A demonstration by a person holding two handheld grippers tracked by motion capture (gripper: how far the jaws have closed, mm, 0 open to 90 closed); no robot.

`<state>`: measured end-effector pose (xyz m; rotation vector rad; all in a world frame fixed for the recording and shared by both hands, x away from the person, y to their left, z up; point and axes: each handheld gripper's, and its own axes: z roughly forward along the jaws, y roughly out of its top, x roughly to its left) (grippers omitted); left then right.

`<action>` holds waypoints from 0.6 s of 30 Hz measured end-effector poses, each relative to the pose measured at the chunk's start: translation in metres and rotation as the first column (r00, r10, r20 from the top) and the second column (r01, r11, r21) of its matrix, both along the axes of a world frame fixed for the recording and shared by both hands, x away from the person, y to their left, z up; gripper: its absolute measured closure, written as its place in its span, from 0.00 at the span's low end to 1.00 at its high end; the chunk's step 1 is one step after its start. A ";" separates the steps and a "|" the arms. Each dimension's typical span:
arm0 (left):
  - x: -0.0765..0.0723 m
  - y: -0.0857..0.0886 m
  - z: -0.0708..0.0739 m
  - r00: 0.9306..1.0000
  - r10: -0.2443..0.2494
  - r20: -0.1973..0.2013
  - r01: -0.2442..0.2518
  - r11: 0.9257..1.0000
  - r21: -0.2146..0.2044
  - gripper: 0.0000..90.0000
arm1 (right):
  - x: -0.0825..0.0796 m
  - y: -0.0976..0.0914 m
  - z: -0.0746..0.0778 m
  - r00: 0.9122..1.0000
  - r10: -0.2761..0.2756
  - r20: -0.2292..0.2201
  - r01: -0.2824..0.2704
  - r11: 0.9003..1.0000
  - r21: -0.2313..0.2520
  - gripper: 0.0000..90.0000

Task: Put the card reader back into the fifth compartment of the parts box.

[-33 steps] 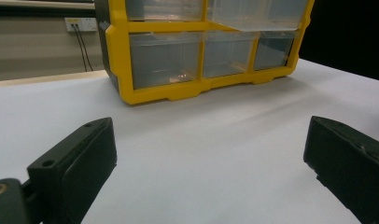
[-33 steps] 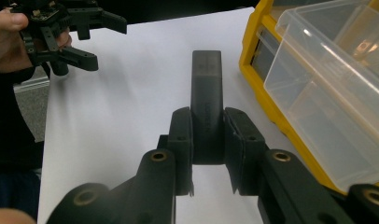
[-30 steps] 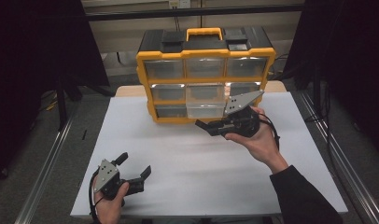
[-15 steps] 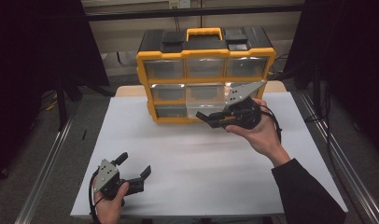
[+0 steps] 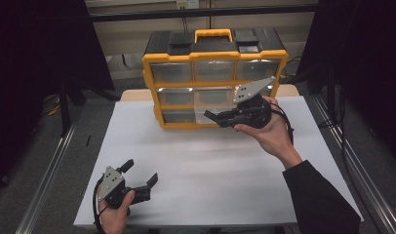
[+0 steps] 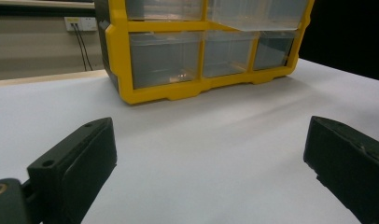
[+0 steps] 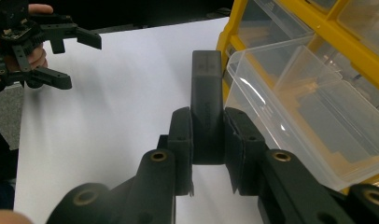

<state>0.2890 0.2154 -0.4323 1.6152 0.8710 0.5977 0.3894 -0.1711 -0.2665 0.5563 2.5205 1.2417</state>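
Observation:
A yellow organizer (image 5: 214, 55) with clear drawers stands at the back of the white table (image 5: 210, 175). Its middle drawer (image 5: 213, 97) is pulled out; in the right gripper view this clear drawer (image 7: 295, 107) lies just right of my jaws. My right gripper (image 5: 219, 117) hovers in front of it, shut on a black rectangular block (image 7: 206, 88) that sticks out past the pads. My left gripper (image 5: 140, 172) rests near the front left of the table, open with nothing between its jaws (image 6: 211, 154). It also appears far off in the right gripper view (image 7: 78, 60).
The organizer's lower drawers (image 6: 164, 58) face the left gripper across bare white table. Metal rails (image 5: 45, 170) run along both sides of the table. A black and orange handle (image 5: 213, 34) tops the organizer.
My right gripper has risen a little with the black block and drawn closer to the pulled-out drawer. The left gripper has stayed in place.

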 end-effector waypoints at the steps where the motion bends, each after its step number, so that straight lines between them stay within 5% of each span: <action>1: 0.000 0.000 0.000 1.000 0.001 0.000 -0.001 1.000 0.000 0.03 | 0.001 0.000 0.001 1.000 0.000 0.000 0.000 1.000 -0.003 0.82; 18: 0.000 0.000 0.000 1.000 0.005 -0.003 -0.005 1.000 -0.009 0.03 | 0.014 -0.002 0.011 0.999 -0.035 0.000 0.035 0.999 -0.012 0.82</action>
